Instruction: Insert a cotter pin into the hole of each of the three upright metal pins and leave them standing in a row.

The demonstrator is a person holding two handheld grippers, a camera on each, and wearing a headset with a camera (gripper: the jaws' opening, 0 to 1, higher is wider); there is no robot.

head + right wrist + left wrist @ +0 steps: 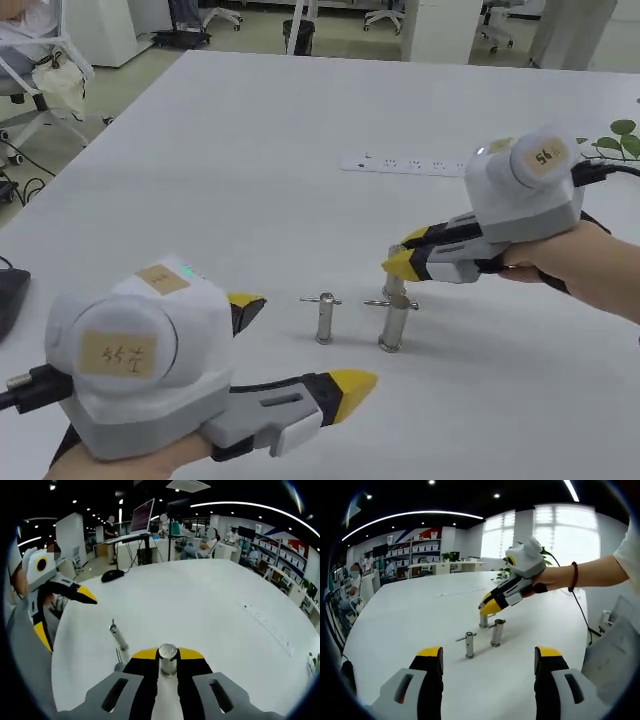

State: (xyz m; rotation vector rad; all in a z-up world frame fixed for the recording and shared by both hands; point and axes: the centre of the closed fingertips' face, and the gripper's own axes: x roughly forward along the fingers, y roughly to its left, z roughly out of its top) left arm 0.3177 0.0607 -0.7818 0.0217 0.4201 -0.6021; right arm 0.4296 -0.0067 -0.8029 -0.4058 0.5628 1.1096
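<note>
white table (250, 150), right claw (167, 655) pinching half-hidden pin (167, 664), left claw (488, 655) spread

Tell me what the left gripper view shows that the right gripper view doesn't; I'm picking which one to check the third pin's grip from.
Left gripper view, not the right: the left gripper with its jaws open, and the right gripper from outside, its tips at the rear metal pin. Right gripper view, not the left: that pin's top close up, clamped between the right gripper's jaws, and the left gripper from outside. Both: the white table and the two other metal pins, each with a cotter pin through it.
</note>
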